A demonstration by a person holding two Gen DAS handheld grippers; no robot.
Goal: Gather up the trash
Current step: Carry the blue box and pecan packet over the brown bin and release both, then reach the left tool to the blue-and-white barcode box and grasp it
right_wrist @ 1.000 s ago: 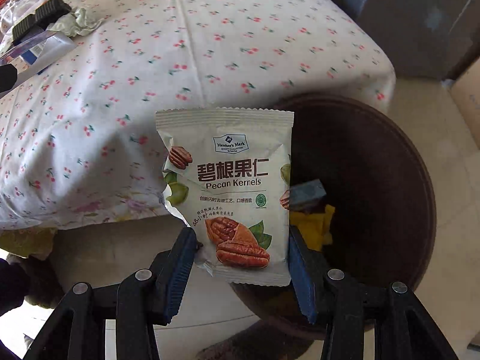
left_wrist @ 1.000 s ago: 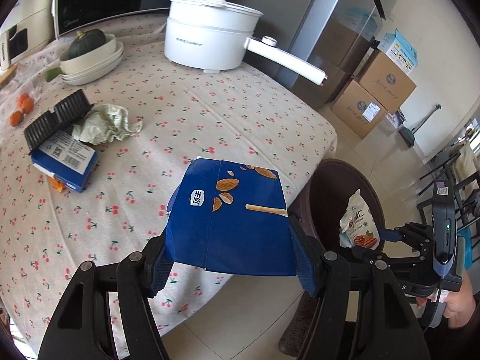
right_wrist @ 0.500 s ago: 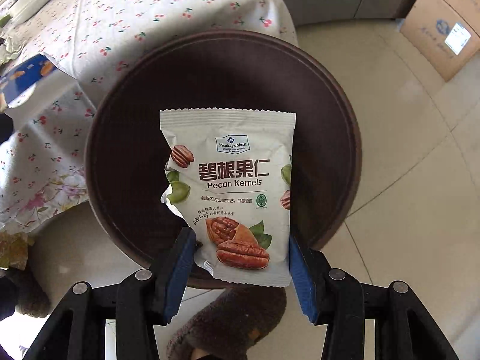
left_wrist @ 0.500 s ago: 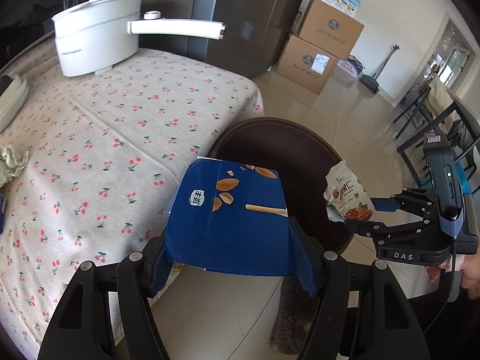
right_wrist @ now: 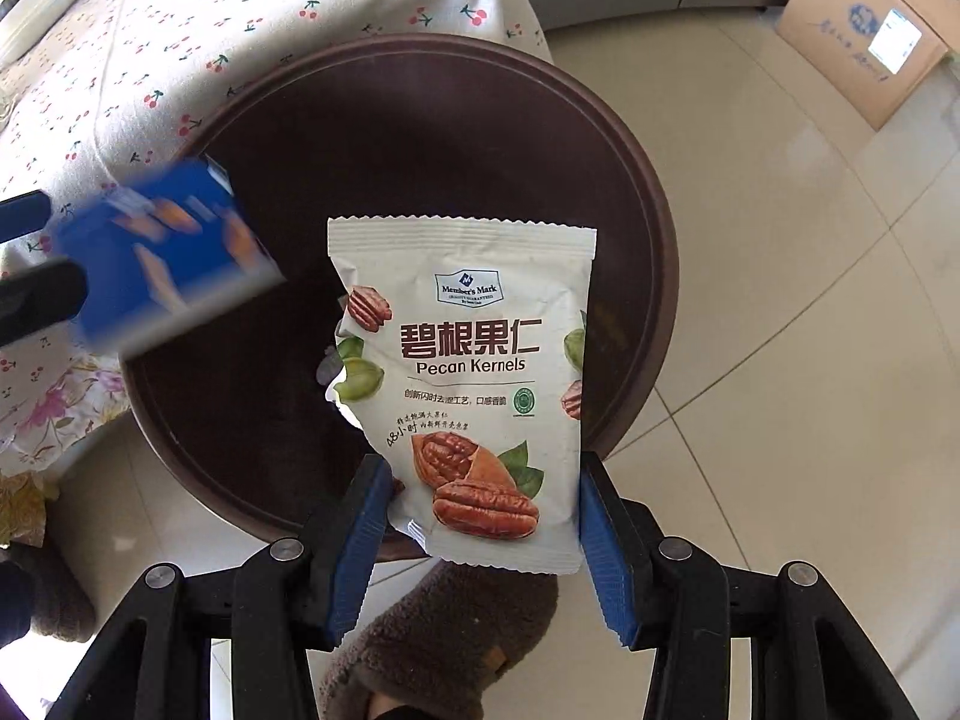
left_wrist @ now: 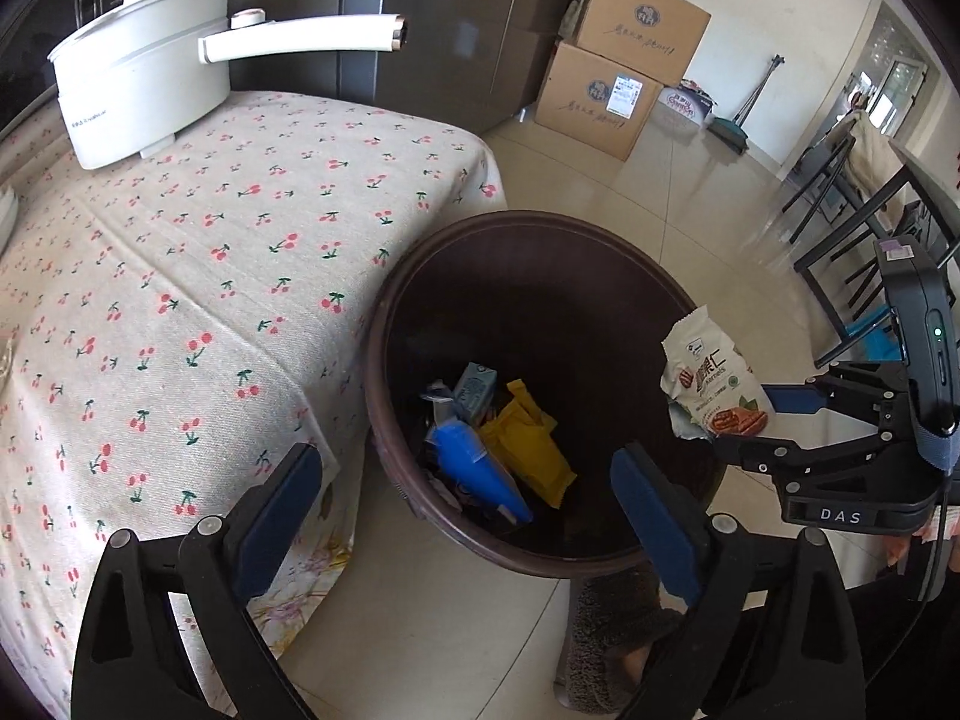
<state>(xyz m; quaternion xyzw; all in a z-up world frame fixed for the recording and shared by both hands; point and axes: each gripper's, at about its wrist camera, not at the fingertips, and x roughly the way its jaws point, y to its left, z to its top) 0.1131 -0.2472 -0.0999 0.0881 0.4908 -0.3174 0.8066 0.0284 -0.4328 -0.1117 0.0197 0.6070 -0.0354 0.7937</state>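
Left tool [left_wrist: 465, 495] jaws have just opened wide, nothing between them; one blue carton [right_wrist: 162, 258] blurs in mid-drop over the brown bin [right_wrist: 630, 192]. Right tool [right_wrist: 480, 546] grips one pecan packet [right_wrist: 474, 390] by its lower edges, above the bin's rim. Packet looks light, thin, crinkly; an edge pinch suits it. Bin holds roughly three wrappers already.
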